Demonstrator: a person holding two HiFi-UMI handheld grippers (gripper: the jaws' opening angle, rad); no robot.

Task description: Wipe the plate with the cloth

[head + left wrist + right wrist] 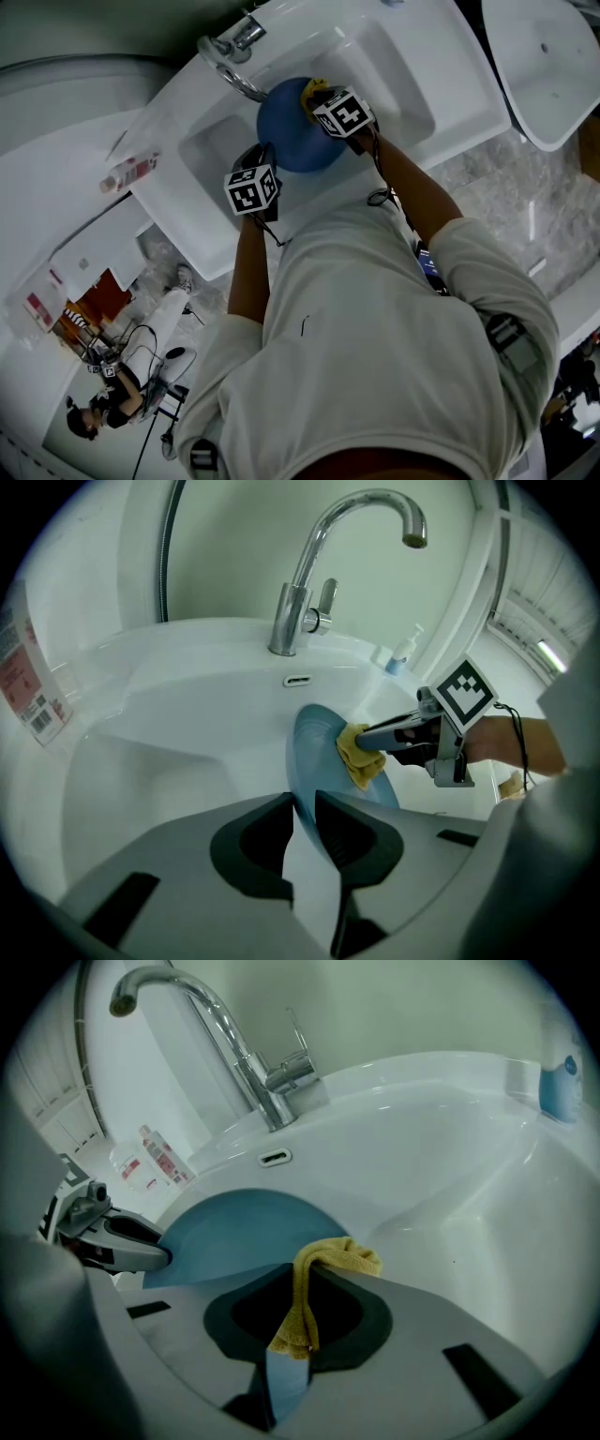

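A blue plate (291, 141) stands on edge inside the white sink basin (403, 84). My left gripper (265, 157) grips its near rim; in the left gripper view the rim of the plate (314, 752) sits pinched between the jaws of the left gripper (305, 817). My right gripper (316, 101) is shut on a yellow cloth (310, 88) and holds it against the plate's face. In the right gripper view the cloth (323, 1260) hangs from the closed jaws in front of the plate (244, 1227). The left gripper view shows the cloth (359, 761) touching the plate's face.
A chrome faucet (230, 52) arches over the back of the basin. A small labelled bottle (131, 172) lies on the counter to the left, and a soap bottle (562, 1087) stands at the sink's rim. A second white basin (553, 66) sits at top right.
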